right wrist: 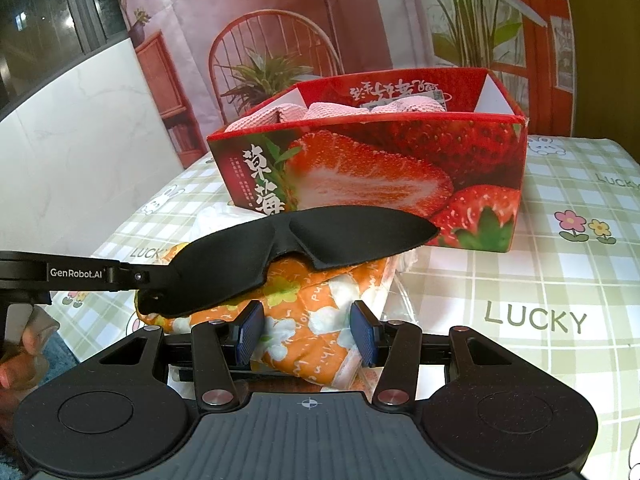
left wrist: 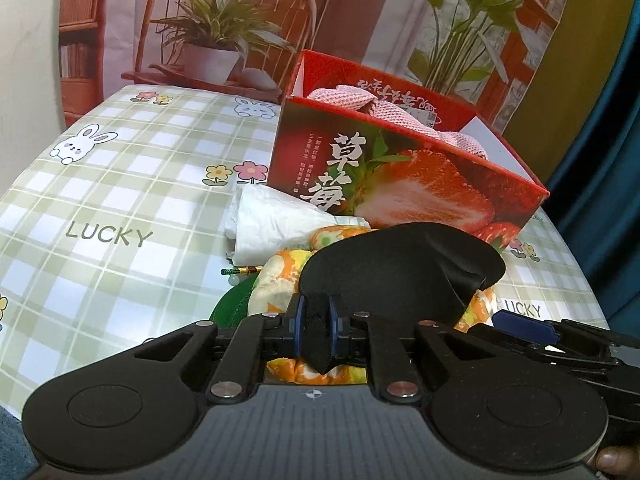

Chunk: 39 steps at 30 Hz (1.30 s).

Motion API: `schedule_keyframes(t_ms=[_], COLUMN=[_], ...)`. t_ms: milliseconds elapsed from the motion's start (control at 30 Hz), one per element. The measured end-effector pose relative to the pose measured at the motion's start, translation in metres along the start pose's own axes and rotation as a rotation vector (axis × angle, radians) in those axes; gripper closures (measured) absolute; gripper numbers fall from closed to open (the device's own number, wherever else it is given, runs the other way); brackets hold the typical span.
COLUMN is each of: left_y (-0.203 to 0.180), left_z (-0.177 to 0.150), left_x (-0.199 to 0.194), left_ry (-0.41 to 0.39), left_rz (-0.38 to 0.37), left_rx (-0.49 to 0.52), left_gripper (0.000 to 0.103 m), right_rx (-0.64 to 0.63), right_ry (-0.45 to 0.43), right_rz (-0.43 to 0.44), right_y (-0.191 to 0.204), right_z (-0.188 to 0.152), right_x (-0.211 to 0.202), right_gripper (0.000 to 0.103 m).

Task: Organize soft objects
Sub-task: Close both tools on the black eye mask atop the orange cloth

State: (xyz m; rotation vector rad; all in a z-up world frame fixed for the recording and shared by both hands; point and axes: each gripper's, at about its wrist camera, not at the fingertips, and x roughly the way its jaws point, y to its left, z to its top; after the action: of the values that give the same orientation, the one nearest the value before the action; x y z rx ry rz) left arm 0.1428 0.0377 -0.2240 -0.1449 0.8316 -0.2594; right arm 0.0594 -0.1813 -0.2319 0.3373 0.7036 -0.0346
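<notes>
Checked green tablecloth with bunnies and "LUCKY" lettering covers the table. On it, the left gripper is clamped on one end of a black sleep mask, which sticks out over an orange floral cloth. The right gripper stands partly open, its blue pads astride that cloth without pressing it. Beyond sits a strawberry box holding pink knitted fabric, crumpled white tissue beside it.

A printed backdrop of chair and plants hangs behind the checked table, beside a dark window.
</notes>
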Motion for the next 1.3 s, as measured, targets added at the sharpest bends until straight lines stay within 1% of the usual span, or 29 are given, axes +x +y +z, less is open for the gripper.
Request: schedule_keyframes(t_ms=[100, 167, 300, 367, 433, 500, 600, 667, 767, 800, 833, 867, 933, 967, 1033, 1067, 1133, 1233, 1300], left_y=[0.001, 0.002, 0.001, 0.001, 0.002, 0.002, 0.001, 0.001, 0.002, 0.002, 0.002, 0.002, 0.002, 0.003, 0.003, 0.003, 0.003, 0.005, 0.005], left_z=[0.000, 0.000, -0.002, -0.002, -0.001, -0.002, -0.002, -0.002, -0.003, -0.003, -0.003, -0.003, -0.003, -0.002, -0.002, -0.001, 0.000, 0.002, 0.002], left_x=[0.000, 0.001, 0.001, 0.002, 0.003, 0.004, 0.005, 0.006, 0.007, 0.008, 0.008, 0.008, 0.008, 0.008, 0.007, 0.007, 0.004, -0.001, -0.003], left_ry=[0.001, 0.001, -0.002, -0.002, -0.001, 0.000, -0.002, -0.003, -0.001, -0.001, 0.000, 0.000, 0.000, 0.001, -0.003, -0.007, -0.018, -0.037, -0.045], left_rz=[0.001, 0.001, 0.007, 0.006, 0.005, 0.006, 0.009, 0.011, 0.009, 0.009, 0.009, 0.010, 0.011, 0.010, 0.008, 0.007, 0.006, 0.008, 0.004], left_rx=[-0.005, -0.006, 0.009, 0.010, 0.008, 0.009, 0.018, 0.023, 0.023, 0.021, 0.020, 0.020, 0.019, 0.016, 0.009, 0.007, 0.001, -0.012, -0.022], left_gripper=[0.089, 0.089, 0.089, 0.089, 0.089, 0.089, 0.089, 0.089, 0.089, 0.089, 0.089, 0.089, 0.089, 0.089, 0.089, 0.089, 0.089, 0.089, 0.089], right_rx=[0.003, 0.000, 0.011, 0.028, 0.059, 0.092, 0.151, 0.216, 0.338, 0.369, 0.387, 0.398, 0.404, 0.392, 0.343, 0.318, 0.254, 0.159, 0.110], right_ry=[-0.011, -0.037, -0.082, -0.093, -0.086, -0.060, -0.039, -0.024, -0.030, -0.035, -0.042, -0.047, -0.051, -0.055, -0.063, -0.065, -0.081, -0.112, -0.116], right_rz=[-0.004, -0.024, -0.059, -0.072, -0.074, -0.070, -0.054, -0.031, 0.019, 0.032, 0.036, 0.044, 0.046, 0.038, 0.019, 0.006, -0.005, -0.005, 0.007], right_y=[-0.001, -0.004, -0.016, -0.025, -0.037, -0.048, -0.062, -0.071, -0.083, -0.086, -0.088, -0.090, -0.090, -0.088, -0.084, -0.081, -0.074, -0.059, -0.051], right_z=[0.002, 0.006, 0.025, 0.034, 0.042, 0.047, 0.049, 0.049, 0.048, 0.049, 0.049, 0.050, 0.051, 0.051, 0.054, 0.055, 0.057, 0.056, 0.052], right_x=[-0.003, -0.008, -0.011, -0.008, 0.001, 0.013, 0.028, 0.038, 0.046, 0.047, 0.048, 0.049, 0.049, 0.047, 0.040, 0.036, 0.025, 0.004, -0.009], right_gripper=[0.058, 0.057, 0.056, 0.053, 0.043, 0.042, 0.032, 0.031, 0.032, 0.035, 0.042, 0.046, 0.059, 0.062, 0.074, 0.077, 0.089, 0.092, 0.094])
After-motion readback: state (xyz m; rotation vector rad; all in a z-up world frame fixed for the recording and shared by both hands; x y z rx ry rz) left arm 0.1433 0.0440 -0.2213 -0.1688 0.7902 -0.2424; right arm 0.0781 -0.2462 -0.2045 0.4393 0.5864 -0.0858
